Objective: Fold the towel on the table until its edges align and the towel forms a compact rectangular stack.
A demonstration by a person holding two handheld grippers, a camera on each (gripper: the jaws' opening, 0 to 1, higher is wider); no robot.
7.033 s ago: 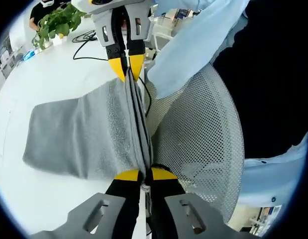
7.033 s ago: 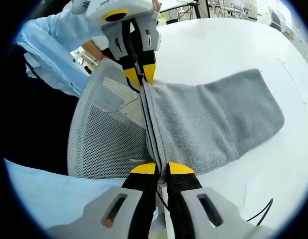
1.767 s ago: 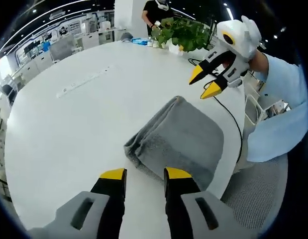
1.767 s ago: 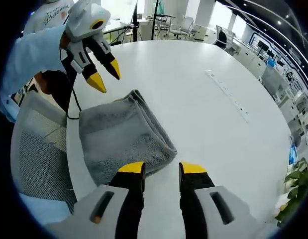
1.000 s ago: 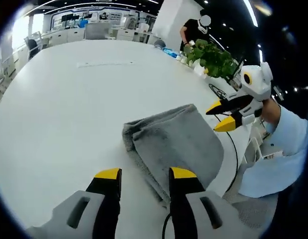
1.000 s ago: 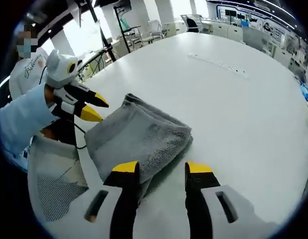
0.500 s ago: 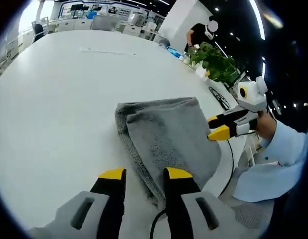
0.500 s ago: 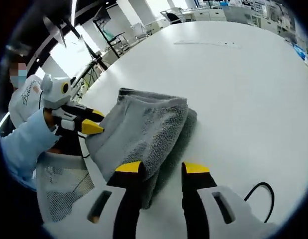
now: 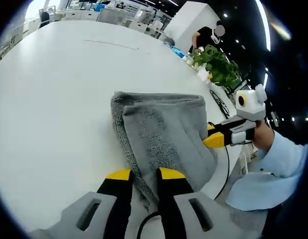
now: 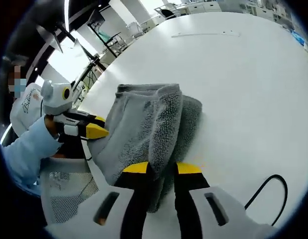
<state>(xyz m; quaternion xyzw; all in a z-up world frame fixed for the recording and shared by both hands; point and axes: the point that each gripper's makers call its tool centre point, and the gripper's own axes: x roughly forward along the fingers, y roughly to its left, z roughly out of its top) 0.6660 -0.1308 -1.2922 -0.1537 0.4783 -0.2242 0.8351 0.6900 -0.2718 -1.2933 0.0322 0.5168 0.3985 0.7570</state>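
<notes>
Our left gripper (image 9: 140, 174) and right gripper (image 10: 162, 168) each have fingers pinching a near corner of the folded towel (image 9: 161, 137) on the tabletop (image 9: 49, 99). We should lift together, keeping edges matched.

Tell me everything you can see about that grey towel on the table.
The grey towel is soft, looped terry cloth, folded into a thick stack of several layers lying on the white table near its edge. Its layered folds show along one side, not quite flush. The left claw has its yellow tips around one end, and the right claw around the opposite end, each with cloth between its tips.
</notes>
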